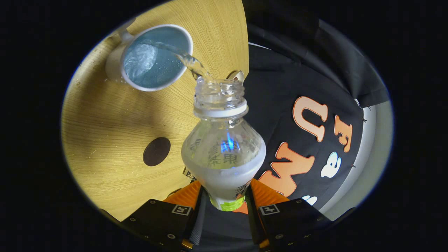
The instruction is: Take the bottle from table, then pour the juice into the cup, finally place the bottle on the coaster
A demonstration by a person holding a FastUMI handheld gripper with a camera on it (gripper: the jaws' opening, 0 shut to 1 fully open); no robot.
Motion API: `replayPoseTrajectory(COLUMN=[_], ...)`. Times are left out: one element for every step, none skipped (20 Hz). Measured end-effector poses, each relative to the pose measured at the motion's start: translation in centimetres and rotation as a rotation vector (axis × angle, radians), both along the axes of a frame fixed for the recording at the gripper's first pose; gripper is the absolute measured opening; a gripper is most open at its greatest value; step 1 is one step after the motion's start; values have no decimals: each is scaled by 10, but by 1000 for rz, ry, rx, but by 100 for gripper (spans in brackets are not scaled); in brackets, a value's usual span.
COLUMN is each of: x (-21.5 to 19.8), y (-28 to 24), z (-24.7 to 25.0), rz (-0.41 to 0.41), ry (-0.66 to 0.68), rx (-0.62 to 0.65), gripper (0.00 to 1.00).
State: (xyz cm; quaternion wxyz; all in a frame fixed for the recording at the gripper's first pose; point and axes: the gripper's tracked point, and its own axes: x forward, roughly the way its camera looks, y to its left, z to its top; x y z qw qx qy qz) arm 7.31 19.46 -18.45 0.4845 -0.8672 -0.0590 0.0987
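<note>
1. both fingers of the gripper [225, 206] press the lower body of the bottle [224, 154] from either side, holding it tipped with its open neck pointing beyond them.
2. on the wooden table [105, 133], the white cup [154, 57] sits past the neck, a clear stream arcing from the mouth into it; liquid already pools inside.
3. nearer the fingers and beside the bottle's shoulder lies the dark round coaster [156, 151], bare.
4. risk: the stream lands near the cup's closer rim, so easing the tilt could let it fall short onto the table.
5. risk: the wet, smooth bottle could twist in the grip if squeezed unevenly.
</note>
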Motion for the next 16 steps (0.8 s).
replayPoseTrajectory(x=[1,1,1,2,2,2,2,1,1,-1,0,-2,-2,-3,-2,-1], y=[1,1,1,1,1,0,1,1,1,2,1,1,2,2,3,1], z=[0,1,2,2,2,2,1,2,2,3,3,4,5,6,7,8], rz=[5,10,14,15,16,16,17,17,21,22,23,23,27,30,32,31], ry=[2,0,-1,-1,2,2,3,3,3,3,4,4,2,1,0,-2], rx=[-8,-18,-26,-30,-35,-42,-49,-55,-57,-57,-57,-59,-61,-66,-69,-73], gripper=[56,55,55,55,55,56,56,56,55,56,55,55,55,55,55,56])
